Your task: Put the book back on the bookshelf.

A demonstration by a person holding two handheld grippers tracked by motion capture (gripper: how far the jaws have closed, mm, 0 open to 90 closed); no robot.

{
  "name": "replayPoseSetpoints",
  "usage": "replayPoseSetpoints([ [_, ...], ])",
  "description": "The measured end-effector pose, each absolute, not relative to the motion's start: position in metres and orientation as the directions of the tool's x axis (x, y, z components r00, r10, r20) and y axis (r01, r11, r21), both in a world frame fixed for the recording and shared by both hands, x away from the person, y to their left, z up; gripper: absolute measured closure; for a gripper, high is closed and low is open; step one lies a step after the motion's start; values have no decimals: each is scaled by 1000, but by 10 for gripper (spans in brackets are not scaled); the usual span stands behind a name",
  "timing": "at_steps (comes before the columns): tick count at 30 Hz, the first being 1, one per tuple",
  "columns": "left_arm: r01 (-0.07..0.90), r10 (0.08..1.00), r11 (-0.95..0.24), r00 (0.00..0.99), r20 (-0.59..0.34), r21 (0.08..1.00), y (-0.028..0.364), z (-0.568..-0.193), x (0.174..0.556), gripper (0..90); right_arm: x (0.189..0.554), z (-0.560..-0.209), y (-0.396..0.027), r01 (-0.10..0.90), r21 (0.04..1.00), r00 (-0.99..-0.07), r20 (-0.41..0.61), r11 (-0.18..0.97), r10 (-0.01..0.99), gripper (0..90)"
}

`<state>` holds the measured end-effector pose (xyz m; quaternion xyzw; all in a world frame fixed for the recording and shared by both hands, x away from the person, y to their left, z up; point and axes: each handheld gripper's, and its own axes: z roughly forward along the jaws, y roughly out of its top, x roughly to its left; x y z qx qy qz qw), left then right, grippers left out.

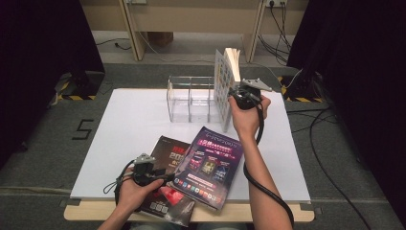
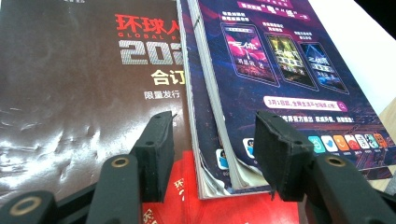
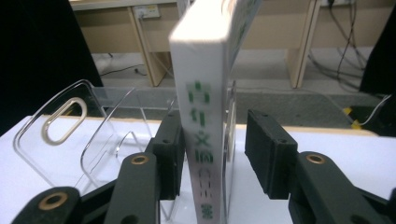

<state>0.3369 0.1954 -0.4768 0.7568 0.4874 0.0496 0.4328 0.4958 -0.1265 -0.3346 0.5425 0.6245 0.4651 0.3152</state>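
Jaws on the right gripper stand apart around an upright white book; its green spine lettering is too blurry to read, beside a clear acrylic rack. Left gripper jaws are spread over a glossy purple magazine overlapping a wrinkly dark magazine on the white bench.

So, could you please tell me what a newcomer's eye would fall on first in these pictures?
First comes the white-spined book, standing upright at the right end of the clear acrylic divider rack at the table's far side, its spine between the right gripper's jaws. Next, the glossy purple magazine overlapping the dark brown and red magazine at the near edge, where the left gripper hovers open.
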Motion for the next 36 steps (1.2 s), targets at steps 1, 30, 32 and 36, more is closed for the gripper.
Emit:
replayPoseSetpoints([
  [1, 694, 781, -150, 520, -347, 704, 195, -477, 337, 475, 495, -336, -128, 391, 920, -216, 119, -26, 969, 583],
  [30, 695, 772, -158, 530, -352, 701, 189, -479, 335, 474, 461, -388, -155, 577, 816, -239, 175, -5, 955, 648],
  [32, 696, 771, -156, 530, -353, 701, 188, -479, 334, 476, 462, -396, -159, 606, 796, -228, 174, 0, 958, 687],
  [36, 694, 769, -162, 534, -351, 702, 187, -479, 334, 479, 466, -412, -162, 662, 749, -213, 165, 18, 963, 764],
])
